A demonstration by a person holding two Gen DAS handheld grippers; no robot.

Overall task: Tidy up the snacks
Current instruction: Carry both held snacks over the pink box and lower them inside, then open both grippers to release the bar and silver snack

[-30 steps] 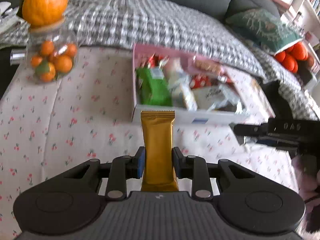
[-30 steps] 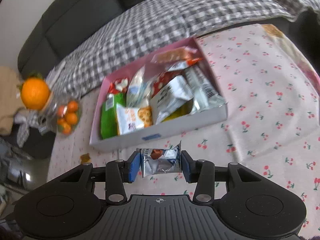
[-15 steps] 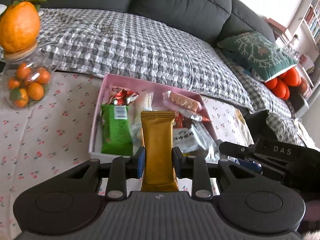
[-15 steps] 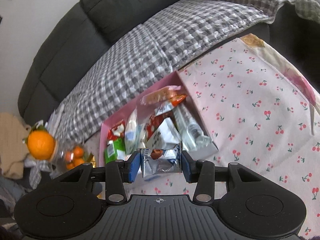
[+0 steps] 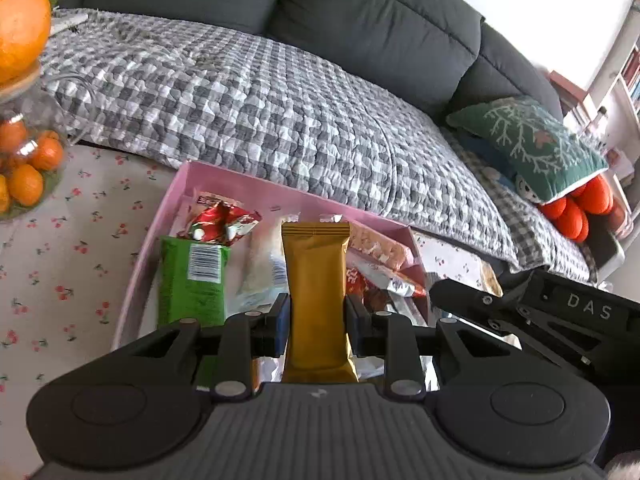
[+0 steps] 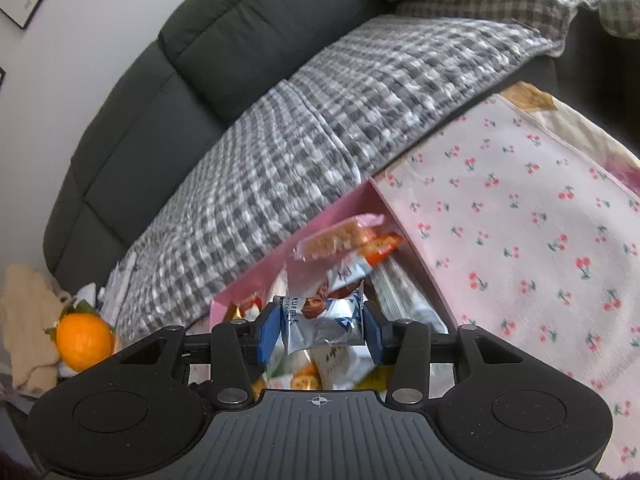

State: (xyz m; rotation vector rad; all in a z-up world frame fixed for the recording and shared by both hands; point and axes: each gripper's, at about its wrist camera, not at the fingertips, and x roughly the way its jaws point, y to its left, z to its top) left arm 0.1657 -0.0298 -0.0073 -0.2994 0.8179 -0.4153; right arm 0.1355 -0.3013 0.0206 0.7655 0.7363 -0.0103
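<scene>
Left wrist view: at the far left a jar (image 5: 24, 168) of small oranges stands on the desk (image 5: 60, 272), with a big orange (image 5: 20, 20) on its lid. To its right is the pink box (image 5: 168, 200), already holding many snacks; a green pack (image 5: 192, 280) lies along its left side. The left gripper (image 5: 316, 316) is clenched on a gold bar (image 5: 316, 280), gripped near its lower end, so most of the bar sticks out forward over the box. Its long axis runs along the fingers and points away toward the sofa (image 5: 360, 20). I judge it is held this way so it can go down lengthwise beside the other packs. At the right edge the other gripper's body shows.

Right wrist view: the right gripper (image 6: 320, 328) grasps a silver truffle pack (image 6: 322, 322) by its two short ends, long axis crosswise between the fingers, just above the box (image 6: 260, 284). This pack also seems ready for dropping in.
</scene>
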